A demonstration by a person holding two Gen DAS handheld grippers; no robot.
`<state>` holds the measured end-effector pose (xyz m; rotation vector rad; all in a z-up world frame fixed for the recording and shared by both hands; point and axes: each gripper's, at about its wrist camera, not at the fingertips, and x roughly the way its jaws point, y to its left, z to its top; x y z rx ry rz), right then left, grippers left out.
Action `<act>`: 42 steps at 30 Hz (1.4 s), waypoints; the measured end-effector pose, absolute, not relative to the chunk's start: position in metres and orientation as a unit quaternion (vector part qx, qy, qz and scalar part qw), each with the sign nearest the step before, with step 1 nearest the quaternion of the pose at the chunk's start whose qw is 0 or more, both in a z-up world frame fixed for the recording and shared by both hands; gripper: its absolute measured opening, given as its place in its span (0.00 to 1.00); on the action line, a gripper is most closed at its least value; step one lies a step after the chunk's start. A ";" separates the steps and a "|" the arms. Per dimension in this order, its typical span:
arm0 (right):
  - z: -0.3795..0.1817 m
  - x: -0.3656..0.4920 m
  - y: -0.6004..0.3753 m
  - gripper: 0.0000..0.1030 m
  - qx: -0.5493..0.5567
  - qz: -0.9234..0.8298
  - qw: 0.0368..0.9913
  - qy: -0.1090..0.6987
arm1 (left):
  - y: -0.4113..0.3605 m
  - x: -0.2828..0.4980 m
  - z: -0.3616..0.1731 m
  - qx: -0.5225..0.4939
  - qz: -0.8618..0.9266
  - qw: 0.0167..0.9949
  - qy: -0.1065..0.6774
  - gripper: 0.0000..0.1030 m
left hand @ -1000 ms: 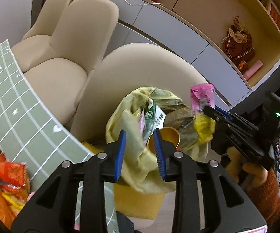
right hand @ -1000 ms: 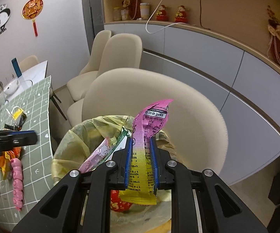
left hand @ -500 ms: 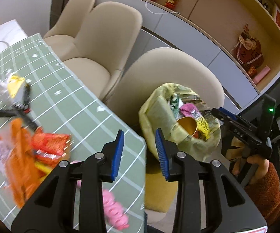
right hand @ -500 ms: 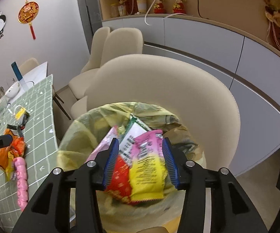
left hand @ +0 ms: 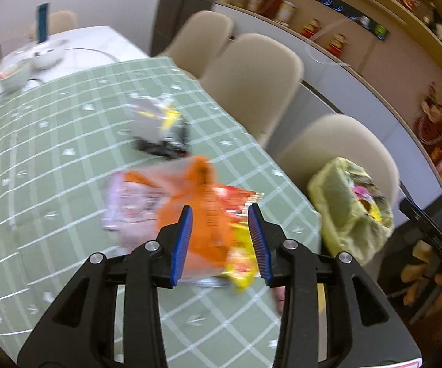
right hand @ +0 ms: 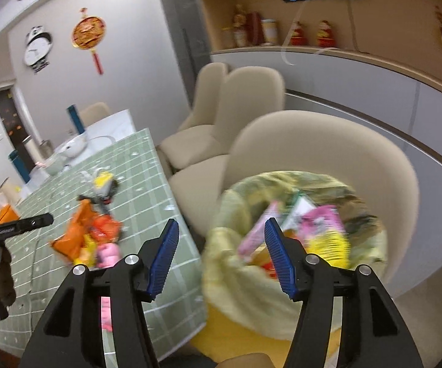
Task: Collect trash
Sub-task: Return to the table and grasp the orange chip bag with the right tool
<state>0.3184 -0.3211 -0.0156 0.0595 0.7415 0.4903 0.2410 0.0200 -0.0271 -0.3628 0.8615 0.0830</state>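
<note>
The left gripper, jaws apart, hangs over the crinkly orange snack wrapper on the green checked tablecloth; thin, slippery film like this could slide out of a shallow pinch or drag the pink packet at 9 o'clock along. The right gripper, jaws spread and empty, faces the soft yellow-lined trash bin at 2 o'clock, already heaped, so another wrapper might spill.

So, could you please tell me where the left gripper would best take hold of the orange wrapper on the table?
Probably the orange wrapper's raised, crumpled end. It stands up off the tablecloth between the open jaws of the left gripper, so coming down from above and closing across that ridge suits it better than scraping at its flat edges.
</note>
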 end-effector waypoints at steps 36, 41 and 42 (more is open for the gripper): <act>-0.072 0.330 -0.043 0.52 -0.079 0.420 0.784 0.449 | 0.130 0.161 -0.067 -0.246 0.149 0.865 0.412 0.40; -0.084 0.328 -0.046 0.21 -0.059 0.451 0.746 0.487 | 0.142 0.157 -0.075 -0.259 0.159 0.857 0.417 0.40; -0.080 0.325 -0.049 0.17 -0.061 0.453 0.748 0.482 | 0.142 0.159 -0.077 -0.261 0.159 0.855 0.419 0.40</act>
